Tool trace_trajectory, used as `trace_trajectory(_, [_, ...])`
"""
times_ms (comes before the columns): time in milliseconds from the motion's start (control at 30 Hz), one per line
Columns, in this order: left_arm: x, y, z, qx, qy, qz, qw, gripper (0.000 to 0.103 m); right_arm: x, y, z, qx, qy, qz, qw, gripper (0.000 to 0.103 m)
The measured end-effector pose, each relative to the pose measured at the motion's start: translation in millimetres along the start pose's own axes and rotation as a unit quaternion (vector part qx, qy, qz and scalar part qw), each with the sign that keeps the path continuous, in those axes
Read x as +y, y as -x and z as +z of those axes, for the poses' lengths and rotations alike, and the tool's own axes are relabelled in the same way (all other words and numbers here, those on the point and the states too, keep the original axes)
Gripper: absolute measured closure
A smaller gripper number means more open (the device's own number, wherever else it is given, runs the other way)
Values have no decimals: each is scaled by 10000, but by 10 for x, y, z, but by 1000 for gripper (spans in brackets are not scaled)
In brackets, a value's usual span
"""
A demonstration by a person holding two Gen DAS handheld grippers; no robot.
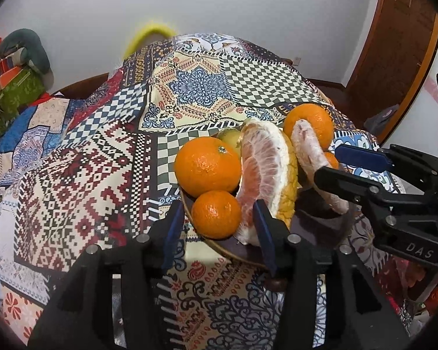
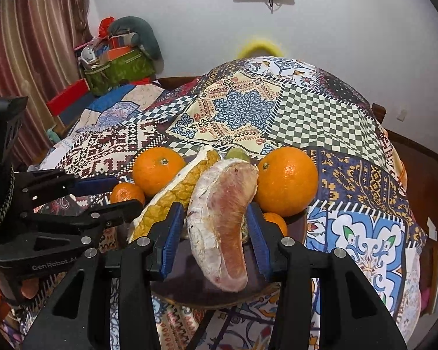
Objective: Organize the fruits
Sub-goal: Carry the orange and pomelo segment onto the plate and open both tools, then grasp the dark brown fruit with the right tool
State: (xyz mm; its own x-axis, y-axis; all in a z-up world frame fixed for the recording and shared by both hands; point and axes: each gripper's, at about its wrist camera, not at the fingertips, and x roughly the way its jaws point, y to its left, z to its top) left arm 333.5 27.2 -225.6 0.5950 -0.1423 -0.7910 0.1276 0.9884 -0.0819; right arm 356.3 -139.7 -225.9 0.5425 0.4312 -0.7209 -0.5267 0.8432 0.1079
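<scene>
1. Leaning lengthwise on the plate (image 2: 213,303), the peeled pomelo segment (image 2: 219,227) ran its long axis away from the right wrist camera. Its broad end pointed up and away, against the right-side orange (image 2: 286,180); its narrow end pointed down toward the camera, onto the plate's dark floor.
2. The segment was a curved crescent with a pink, translucent flesh face turned to the right wrist camera, edged in white membrane with a few dark specks.
3. The right gripper (image 2: 214,233) bracketed the segment's middle, one blue pad close on each side. Whether the pads pressed the flesh could not be told.
4. Just beside the segment stood the rind-backed pomelo wedge (image 1: 265,175), upright on its lower tip. Its long axis was near vertical, its pink flesh faced the left wrist camera and its pitted yellow rind was turned toward the segment.
5. The left gripper (image 1: 217,215) was spread, its pads pressing nothing. The small mandarin (image 1: 216,214) and the wedge's foot lay between its fingers.
6. The left-side orange (image 1: 207,166) sat behind the mandarin, stem scar upward. A green fruit (image 1: 229,138) showed only partly behind the wedge. Another small orange fruit (image 2: 274,221) was mostly hidden.
7. The plate, dark with a golden rim, rested on a patchwork tablecloth (image 1: 189,87) of checks and florals.
</scene>
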Motion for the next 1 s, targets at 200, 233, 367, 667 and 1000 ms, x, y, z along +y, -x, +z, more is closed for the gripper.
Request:
trace_trajectory(200, [-24,285,-66,-143,-24,4,9999,54,65,192,-65,-40,-1,104,9999,59])
trace_trajectory(233, [-24,336,-81,-175,-35,20,9998,54,85,234,-83,-48,-3,140,9999,59])
trace_trajectory(367, [-6,548,-165,-282,-14,59,9996,51,202,393,-167,-117,55,256,9996,59])
trace_trajectory(667, [117,763,-445,-286,136,119,9994,47,510,399,-361,106,336,496,9981,59])
trace_trajectory(1000, [330,655,-684,-9,377,153,9992,47,626,5,-576,774,344,658,9942,60])
